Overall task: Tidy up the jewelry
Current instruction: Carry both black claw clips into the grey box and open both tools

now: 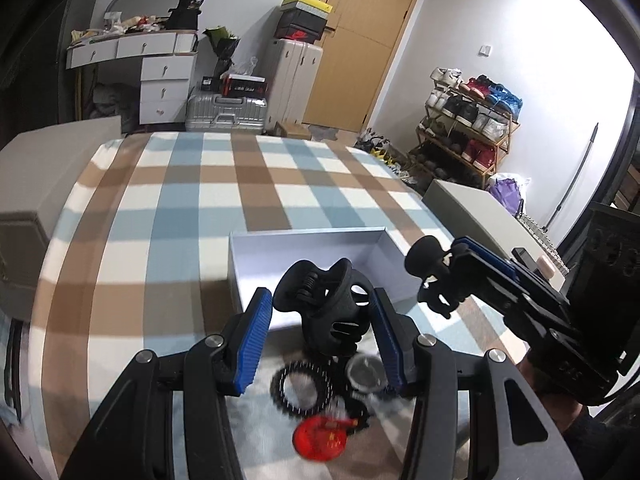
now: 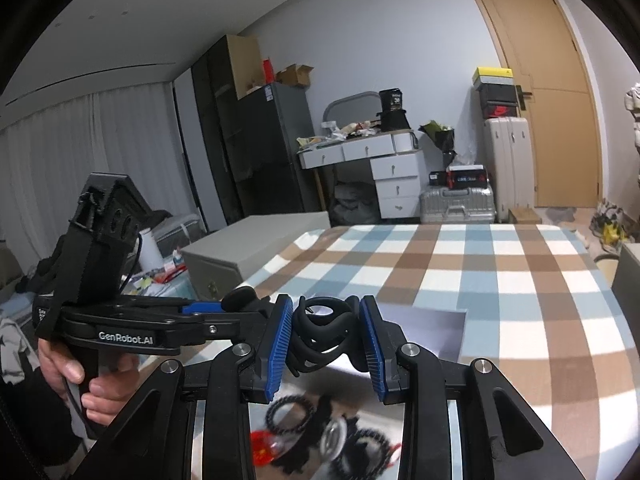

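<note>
My left gripper [image 1: 322, 318] is shut on a large black hair claw clip [image 1: 326, 312] and holds it above the near edge of an open white box [image 1: 308, 252]. My right gripper [image 2: 326, 334] is shut on a second black claw clip [image 2: 320, 332]; it also shows in the left wrist view [image 1: 434, 276], to the right of the box. Below the grippers lie black spiky hair ties [image 1: 302, 388], a clear ring [image 1: 366, 372] and a red ornament [image 1: 320, 438]. The left gripper appears in the right wrist view [image 2: 240, 304], just left of my right fingers.
A checked blue, brown and white cloth [image 1: 192, 208] covers the table. Grey boxes stand at the table's left [image 1: 44, 172] and right [image 1: 472, 216]. Behind are a white desk [image 1: 156, 68], suitcases [image 1: 292, 80], a door [image 1: 360, 40] and a shoe rack [image 1: 468, 128].
</note>
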A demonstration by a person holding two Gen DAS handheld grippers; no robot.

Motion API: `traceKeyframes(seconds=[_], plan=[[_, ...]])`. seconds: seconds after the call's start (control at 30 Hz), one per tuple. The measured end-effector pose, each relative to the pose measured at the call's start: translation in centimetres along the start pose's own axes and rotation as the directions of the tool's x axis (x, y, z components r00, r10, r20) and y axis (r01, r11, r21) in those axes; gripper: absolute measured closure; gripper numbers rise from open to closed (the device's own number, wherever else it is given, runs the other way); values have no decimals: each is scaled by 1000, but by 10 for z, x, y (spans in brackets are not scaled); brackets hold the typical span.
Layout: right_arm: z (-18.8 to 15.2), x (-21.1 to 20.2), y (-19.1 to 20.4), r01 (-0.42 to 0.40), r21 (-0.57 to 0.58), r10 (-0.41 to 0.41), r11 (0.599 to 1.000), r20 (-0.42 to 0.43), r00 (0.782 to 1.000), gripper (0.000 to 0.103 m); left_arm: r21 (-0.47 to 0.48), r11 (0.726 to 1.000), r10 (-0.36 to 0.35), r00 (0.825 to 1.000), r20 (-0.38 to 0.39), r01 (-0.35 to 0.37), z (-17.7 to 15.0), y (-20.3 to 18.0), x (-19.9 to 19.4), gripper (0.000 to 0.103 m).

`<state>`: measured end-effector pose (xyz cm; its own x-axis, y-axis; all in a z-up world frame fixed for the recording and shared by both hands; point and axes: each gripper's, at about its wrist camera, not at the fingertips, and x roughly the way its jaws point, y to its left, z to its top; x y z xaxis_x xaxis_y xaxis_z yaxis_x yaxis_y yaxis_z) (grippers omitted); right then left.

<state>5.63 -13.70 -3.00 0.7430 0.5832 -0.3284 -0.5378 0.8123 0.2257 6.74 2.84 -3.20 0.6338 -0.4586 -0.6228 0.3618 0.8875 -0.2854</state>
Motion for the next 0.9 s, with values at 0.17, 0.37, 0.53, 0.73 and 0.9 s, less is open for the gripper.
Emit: traceKeyframes(seconds=[0.17,0.37,0.53,0.73,0.9], plan=[[10,15,-15,-6,23,6,1000,-8,1000,70,4,1000,-12,1000,-3,12,12,1,14,59],[10,38,-31,-25,56,29,998,-64,998,70,12,1000,-21,999,-31,21,19,4,38,59],[3,55,-44,-21,92,32,996,-110,993,70,5,999,-35,997,-75,36,21,5,54,59],[-6,70,-57,-12,133,35,991,-171,985,70,3,999,-43,992,-119,44,20,5,67,59],[-7,75,-58,-8,127,32,992,-188,982,70,-12,999,-44,987,-152,43,19,8,75,58]])
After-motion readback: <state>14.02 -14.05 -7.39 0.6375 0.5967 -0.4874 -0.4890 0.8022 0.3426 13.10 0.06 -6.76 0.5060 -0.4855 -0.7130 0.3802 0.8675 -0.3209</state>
